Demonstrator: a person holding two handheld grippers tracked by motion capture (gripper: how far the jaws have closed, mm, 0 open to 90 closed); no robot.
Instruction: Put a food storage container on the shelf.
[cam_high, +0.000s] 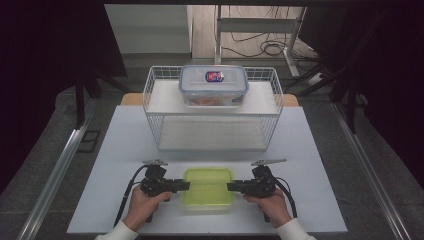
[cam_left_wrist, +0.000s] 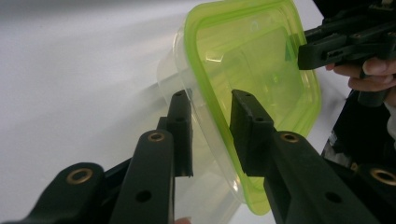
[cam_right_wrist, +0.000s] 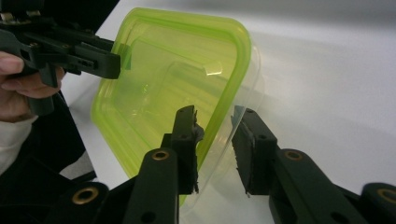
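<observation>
A: Start close in. What are the two tongs doing?

B: Both sit at the green-lidded box (cam_high: 208, 187), one at each short end. The left tongs (cam_high: 184, 186) straddle the lid's rim: in the left gripper view one jaw is under the lip against the clear wall and the other over the green top, a gap showing on each side, so apart and not yet clamped. The right tongs (cam_high: 232, 187) mirror that at the far end of the box, jaws apart around the rim.

A: And the box itself?

B: It rests on the worktop (cam_high: 120, 150), at the near edge, between the two hands.

A: So which step is this?

B: I judge it the taking-hold step. Next, both pairs need to close squarely on the rim together, then lift level so it doesn't tip.

A: Beyond the box?

B: A white wire basket (cam_high: 212, 109) stands behind it, well apart, with a blue-lidded container (cam_high: 214, 83) on its upper shelf.
</observation>
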